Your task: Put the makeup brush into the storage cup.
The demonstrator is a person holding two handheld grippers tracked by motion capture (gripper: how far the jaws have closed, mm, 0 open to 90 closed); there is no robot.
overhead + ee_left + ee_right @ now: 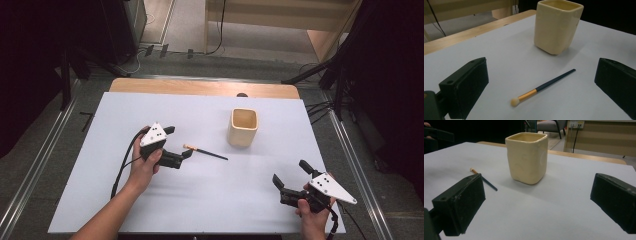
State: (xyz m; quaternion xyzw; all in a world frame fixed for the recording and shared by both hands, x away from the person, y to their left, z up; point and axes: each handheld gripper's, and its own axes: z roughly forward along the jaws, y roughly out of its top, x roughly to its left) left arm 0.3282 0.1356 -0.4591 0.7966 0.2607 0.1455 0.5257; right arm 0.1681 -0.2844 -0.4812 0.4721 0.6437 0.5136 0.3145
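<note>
Hovering with jaws apart just beside the small brush (205, 152) lying flat on the white table (200, 200) near the cream square cup (243, 127), the left gripper (179, 143) seems poised to close on its handle, while the right gripper (291, 175) waits agape.

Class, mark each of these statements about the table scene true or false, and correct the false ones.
1. The cream square cup stands upright. True.
2. The small brush is inside the cup. False: it lies flat on the white table, beside the cup.
3. The left gripper grips the brush. False: its jaws are open, with the brush lying between them untouched.
4. The right gripper is open and holds nothing. True.
5. The brush has a dark handle and an orange band. True.
</note>
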